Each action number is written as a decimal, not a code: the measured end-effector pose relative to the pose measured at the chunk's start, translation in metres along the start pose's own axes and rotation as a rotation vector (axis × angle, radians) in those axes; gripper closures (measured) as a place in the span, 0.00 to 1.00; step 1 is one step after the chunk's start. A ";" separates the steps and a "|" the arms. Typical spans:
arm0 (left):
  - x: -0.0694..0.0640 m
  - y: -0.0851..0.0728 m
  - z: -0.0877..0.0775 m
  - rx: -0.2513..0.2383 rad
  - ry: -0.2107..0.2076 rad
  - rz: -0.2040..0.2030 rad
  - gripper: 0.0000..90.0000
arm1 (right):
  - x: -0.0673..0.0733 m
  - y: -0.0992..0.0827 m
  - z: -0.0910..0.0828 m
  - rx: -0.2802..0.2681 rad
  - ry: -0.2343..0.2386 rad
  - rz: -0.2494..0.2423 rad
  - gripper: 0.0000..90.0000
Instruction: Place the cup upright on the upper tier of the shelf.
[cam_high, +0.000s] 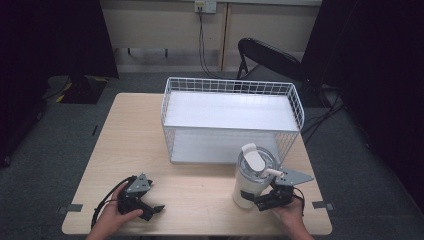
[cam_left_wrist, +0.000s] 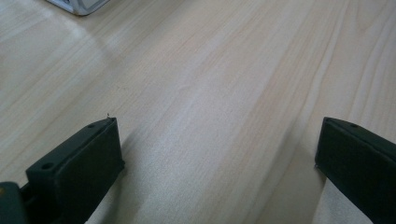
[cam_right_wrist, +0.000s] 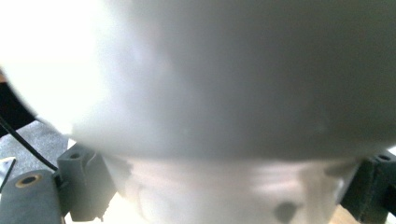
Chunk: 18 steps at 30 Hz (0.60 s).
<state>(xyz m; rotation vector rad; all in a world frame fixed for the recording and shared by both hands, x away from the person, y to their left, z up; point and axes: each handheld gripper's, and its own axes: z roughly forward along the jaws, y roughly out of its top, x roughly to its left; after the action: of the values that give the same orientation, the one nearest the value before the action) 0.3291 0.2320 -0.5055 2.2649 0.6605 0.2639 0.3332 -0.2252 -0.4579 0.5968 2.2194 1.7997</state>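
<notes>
A white lidded tumbler (cam_high: 251, 176) stands upright on the bench (cam_high: 135, 135), its lower body clamped between the jaws of the right hand-held gripper (cam_high: 261, 201). Just beyond it sits a white wire basket (cam_high: 230, 119). Well off to its left, the left hand-held gripper (cam_high: 150, 209) rests spread wide over bare wood.

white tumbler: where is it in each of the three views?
High view: white tumbler lower right, before the wire basket, at the right gripper.
Left gripper view: tumbler not identifiable.
Right gripper view: its blurred body spans the frame, between the jaws.
Shared landmark: wooden table.
</notes>
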 end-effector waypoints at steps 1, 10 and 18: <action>0.000 0.000 0.000 0.000 0.000 0.000 0.00 | 0.000 0.004 -0.002 -0.008 0.000 -0.003 0.11; 0.000 0.000 0.000 0.000 0.000 0.000 0.00 | -0.003 0.023 -0.006 -0.036 0.012 -0.003 0.11; 0.000 0.000 0.000 0.000 0.000 -0.001 0.00 | -0.006 0.040 -0.009 -0.053 0.018 0.004 0.11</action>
<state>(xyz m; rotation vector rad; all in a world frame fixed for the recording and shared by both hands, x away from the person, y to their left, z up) 0.3290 0.2320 -0.5055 2.2645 0.6612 0.2634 0.3410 -0.2292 -0.4174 0.5778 2.1761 1.8662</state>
